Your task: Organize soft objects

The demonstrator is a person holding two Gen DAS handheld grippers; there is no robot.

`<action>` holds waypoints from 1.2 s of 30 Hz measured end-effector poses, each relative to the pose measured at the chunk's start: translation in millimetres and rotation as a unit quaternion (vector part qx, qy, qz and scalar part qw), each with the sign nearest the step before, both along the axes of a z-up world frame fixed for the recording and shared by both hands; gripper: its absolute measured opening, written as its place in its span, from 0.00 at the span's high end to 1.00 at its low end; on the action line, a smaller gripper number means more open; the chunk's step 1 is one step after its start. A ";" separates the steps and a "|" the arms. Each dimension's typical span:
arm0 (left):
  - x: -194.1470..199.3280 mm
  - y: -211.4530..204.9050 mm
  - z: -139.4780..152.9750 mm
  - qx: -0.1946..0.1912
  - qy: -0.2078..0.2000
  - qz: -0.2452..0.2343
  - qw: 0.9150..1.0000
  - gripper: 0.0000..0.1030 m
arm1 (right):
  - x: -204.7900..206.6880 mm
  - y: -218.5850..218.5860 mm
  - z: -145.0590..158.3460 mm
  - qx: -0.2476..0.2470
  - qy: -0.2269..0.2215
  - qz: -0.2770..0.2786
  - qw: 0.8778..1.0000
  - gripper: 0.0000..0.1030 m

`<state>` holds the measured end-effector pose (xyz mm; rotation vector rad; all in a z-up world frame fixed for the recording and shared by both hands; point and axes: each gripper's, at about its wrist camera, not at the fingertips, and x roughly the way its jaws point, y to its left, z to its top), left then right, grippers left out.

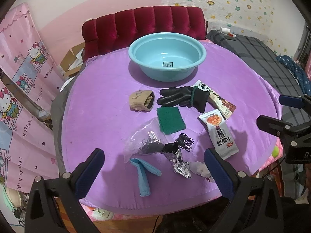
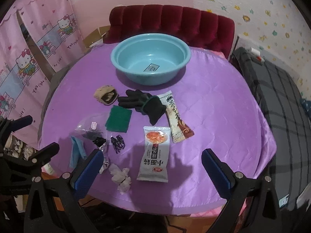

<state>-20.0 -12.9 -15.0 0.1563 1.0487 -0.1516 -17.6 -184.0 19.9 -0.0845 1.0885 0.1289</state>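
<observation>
Both hand-held grippers, left and right, are held wide apart and empty above the bench, where a black glove is laid fingers leftward before the basin.

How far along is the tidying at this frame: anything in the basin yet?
Nothing done: the basin holds only its sticker. Nothing in hand: the left gripper and right gripper are both open and hover above the near edge of the table. All still left on the cloth: glove, green pad, rolled sock, blue fabric, snack packets, plastic bag, hair ties, tissue.
</observation>
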 end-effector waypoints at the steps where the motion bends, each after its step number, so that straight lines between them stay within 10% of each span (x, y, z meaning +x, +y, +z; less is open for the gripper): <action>1: 0.9 1.5 -1.2 0.000 0.001 0.002 1.000 0.00 | 1.3 -0.7 -0.9 -0.004 -0.001 -0.003 1.000 0.00; 36: 30.3 55.1 -142.4 -0.041 0.119 0.062 0.990 0.00 | 47.9 -16.2 -134.1 0.014 0.119 -0.032 0.992 0.00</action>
